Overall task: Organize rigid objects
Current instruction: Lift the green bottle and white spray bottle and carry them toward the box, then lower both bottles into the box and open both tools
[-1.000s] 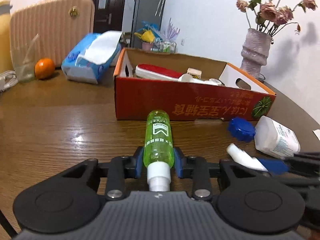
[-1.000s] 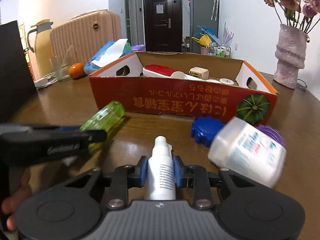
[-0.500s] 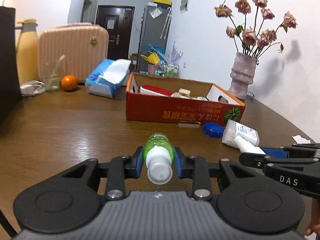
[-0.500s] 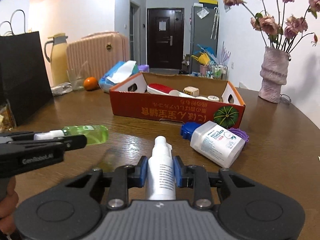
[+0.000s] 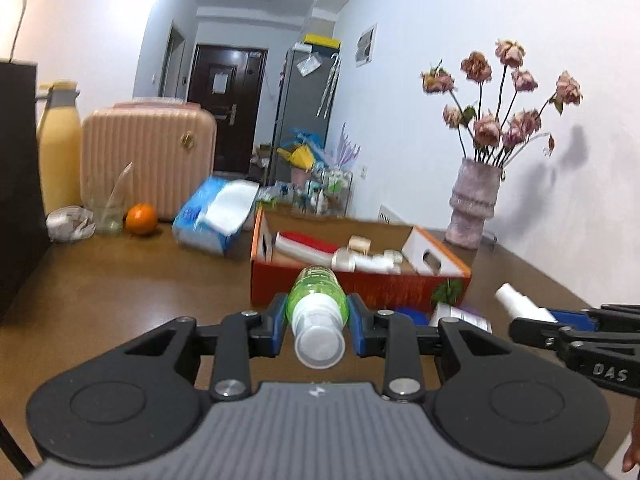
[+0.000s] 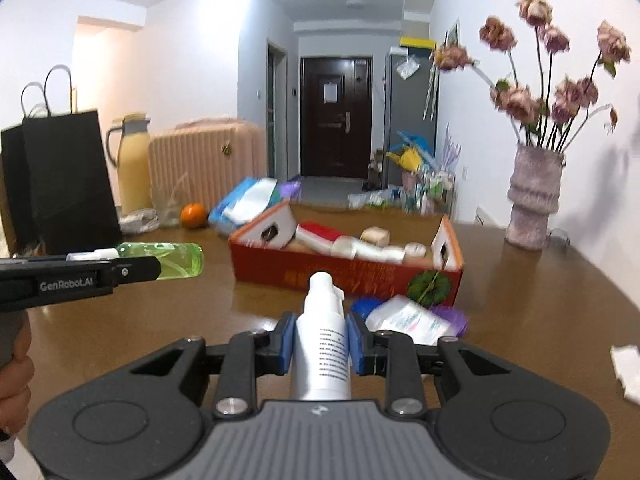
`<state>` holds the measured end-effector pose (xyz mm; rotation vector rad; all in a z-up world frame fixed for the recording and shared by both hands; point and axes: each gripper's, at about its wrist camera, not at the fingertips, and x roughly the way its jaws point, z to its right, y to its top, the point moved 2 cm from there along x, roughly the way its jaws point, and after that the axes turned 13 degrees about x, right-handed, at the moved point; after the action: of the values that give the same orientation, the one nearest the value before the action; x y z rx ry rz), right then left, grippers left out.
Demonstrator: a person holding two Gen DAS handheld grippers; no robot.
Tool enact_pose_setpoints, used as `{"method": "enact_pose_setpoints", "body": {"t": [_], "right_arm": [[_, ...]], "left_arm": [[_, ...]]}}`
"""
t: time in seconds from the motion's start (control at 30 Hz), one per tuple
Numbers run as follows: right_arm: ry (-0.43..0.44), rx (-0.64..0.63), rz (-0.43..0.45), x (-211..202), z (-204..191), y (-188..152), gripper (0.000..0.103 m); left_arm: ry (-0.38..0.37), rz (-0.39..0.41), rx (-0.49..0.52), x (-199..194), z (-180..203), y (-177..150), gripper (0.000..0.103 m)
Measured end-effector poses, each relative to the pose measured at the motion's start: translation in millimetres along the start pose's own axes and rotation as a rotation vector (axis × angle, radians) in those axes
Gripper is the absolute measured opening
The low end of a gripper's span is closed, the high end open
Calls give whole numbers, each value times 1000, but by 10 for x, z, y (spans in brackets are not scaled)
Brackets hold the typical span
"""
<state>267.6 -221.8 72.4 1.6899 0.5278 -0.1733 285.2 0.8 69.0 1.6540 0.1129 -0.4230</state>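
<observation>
Midway: left gripper (image 5: 317,314) pinching green bottle (image 5: 316,300), right gripper (image 6: 320,338) pinching white spray bottle (image 6: 322,344), both above the table, near side of orange box (image 6: 344,276); white jar (image 6: 408,318) left beside it

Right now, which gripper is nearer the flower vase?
Right. The right gripper, holding a white bottle, is on the vase's side; the left gripper, with the green bottle, is farther across the table.

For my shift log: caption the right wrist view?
Right gripper holds white spray bottle above table, facing red cardboard box.
</observation>
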Motion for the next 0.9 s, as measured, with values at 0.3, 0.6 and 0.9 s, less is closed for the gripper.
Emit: {"method": "enact_pose_setpoints", "body": {"t": [0.3,0.6,0.9], "right_arm": [[1,-7,24,753,303,728,27],[-93,46,-125,2201,869,1030,27],[-186,-27,-204,3088,1035,912,27]], "left_arm": [[-18,33,103,864,-159,680,31],[-33,-101,83,2109,-425,624,31],[45,-215,33,2806,-552,320,33]]}}
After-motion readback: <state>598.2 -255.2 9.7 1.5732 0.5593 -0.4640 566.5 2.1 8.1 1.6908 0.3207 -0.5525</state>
